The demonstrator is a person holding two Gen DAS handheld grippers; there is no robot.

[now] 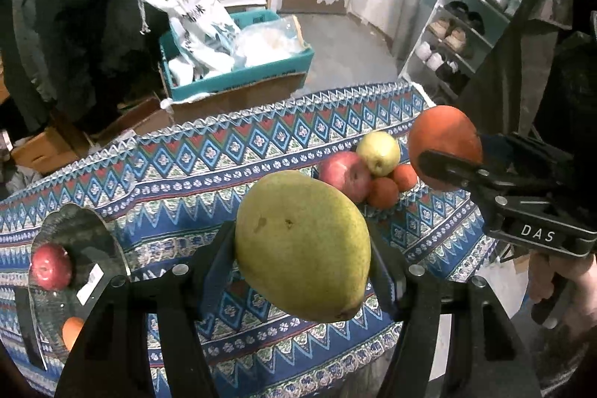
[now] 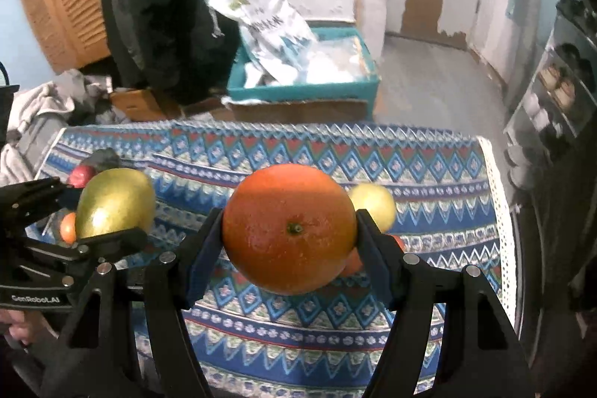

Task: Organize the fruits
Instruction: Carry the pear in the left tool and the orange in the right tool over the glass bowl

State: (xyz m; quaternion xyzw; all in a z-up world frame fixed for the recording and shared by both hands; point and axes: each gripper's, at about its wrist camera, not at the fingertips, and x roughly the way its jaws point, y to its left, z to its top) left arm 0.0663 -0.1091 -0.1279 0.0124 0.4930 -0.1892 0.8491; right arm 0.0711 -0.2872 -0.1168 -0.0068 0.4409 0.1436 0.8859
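The left gripper (image 1: 302, 248) is held above the patterned tablecloth (image 1: 186, 181), its two fingers spread just wide enough to clamp a green pear (image 1: 302, 245) between the pads, one pad on each flank of the fruit. The pear hangs clear of the cloth, tilted with its narrow end toward the lower right of the fingers.

The right gripper (image 2: 289, 230) is likewise raised over the cloth, its fingers pressed against both sides of a large orange (image 2: 289, 228), stem scar facing the camera. In the left wrist view this gripper enters from the right, fingers pointing left, with the person's right hand (image 1: 559, 290) wrapped round its handle below.

Beyond the left fingers, to their right, a small heap of fruit lies on the cloth: a red apple (image 1: 345, 174), a yellow apple (image 1: 378, 152) touching it, and two small oranges (image 1: 384, 193) just in front. Only the left wrist view shows this heap plainly; in the right wrist view the held orange hides most of it, leaving the yellow apple peeking out past the right finger.

To the left of the left fingers stands a glass plate (image 1: 78, 230) holding a dark red apple (image 1: 50, 265) and a small orange piece (image 1: 72, 331) near the finger's base. The right wrist view shows the left gripper from the side, pear in its grip, with that plate's fruit partly hidden behind it.
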